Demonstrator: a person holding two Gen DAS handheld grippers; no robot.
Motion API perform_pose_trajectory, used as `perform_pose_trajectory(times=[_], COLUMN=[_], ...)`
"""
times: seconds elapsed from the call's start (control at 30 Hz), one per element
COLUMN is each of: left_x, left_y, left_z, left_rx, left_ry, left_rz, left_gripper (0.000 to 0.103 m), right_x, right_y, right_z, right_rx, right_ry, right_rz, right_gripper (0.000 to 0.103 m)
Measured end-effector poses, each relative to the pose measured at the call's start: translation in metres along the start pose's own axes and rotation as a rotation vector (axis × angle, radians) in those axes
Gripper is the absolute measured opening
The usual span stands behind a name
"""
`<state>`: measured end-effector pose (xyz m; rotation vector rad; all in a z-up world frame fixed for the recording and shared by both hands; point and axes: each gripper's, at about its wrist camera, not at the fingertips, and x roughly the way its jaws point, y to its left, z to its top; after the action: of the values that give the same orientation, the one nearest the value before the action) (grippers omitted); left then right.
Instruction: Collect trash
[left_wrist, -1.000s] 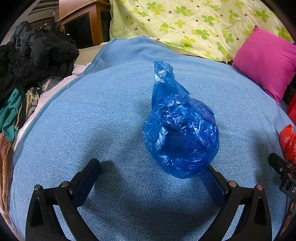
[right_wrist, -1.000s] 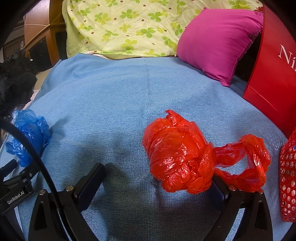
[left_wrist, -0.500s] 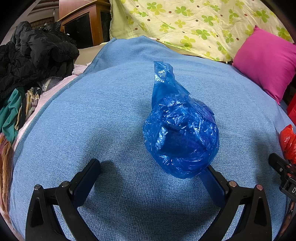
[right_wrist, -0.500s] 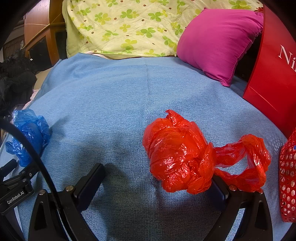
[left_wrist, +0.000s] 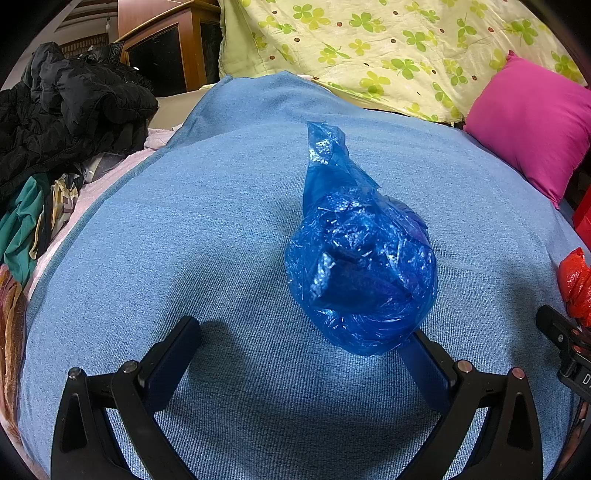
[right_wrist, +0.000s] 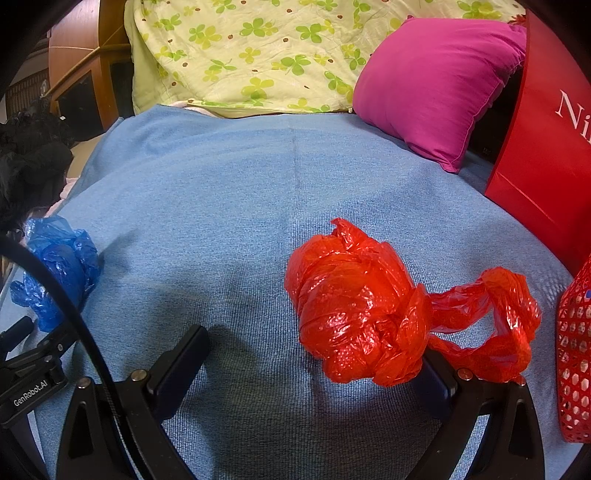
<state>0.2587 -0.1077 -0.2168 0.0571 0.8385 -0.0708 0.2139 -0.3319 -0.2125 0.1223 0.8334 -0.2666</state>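
The left gripper (left_wrist: 301, 345) is hovering spread wide and holding nothing, the crumpled blue bag (left_wrist: 360, 273) lying on the blue bedspread (left_wrist: 184, 229) just ahead, toward its right finger. The right gripper (right_wrist: 314, 356) is likewise gaping empty before the knotted red bag (right_wrist: 358, 317). Judging so, collecting is barely beginning: both bags are awaiting pickup

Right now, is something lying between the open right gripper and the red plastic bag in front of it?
Nothing visible does. The red plastic bag lies on the blue blanket just ahead of the open right gripper, its edge over the right finger.
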Motion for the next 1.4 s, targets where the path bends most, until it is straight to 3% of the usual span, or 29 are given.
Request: perform_pose_trajectory(times=[1.4], left_x=[-0.0003], left_y=[0.0003], left_z=[0.0002], left_rx=[0.000], left_ry=[0.001], left_rz=[0.000], left_gripper=[0.103], right_x=[0.0013], right_y=[0.0014], right_z=[0.0006], right_rx=[-0.006], right_ry=[0.002], right_rz=[-0.004], right_gripper=[0.102])
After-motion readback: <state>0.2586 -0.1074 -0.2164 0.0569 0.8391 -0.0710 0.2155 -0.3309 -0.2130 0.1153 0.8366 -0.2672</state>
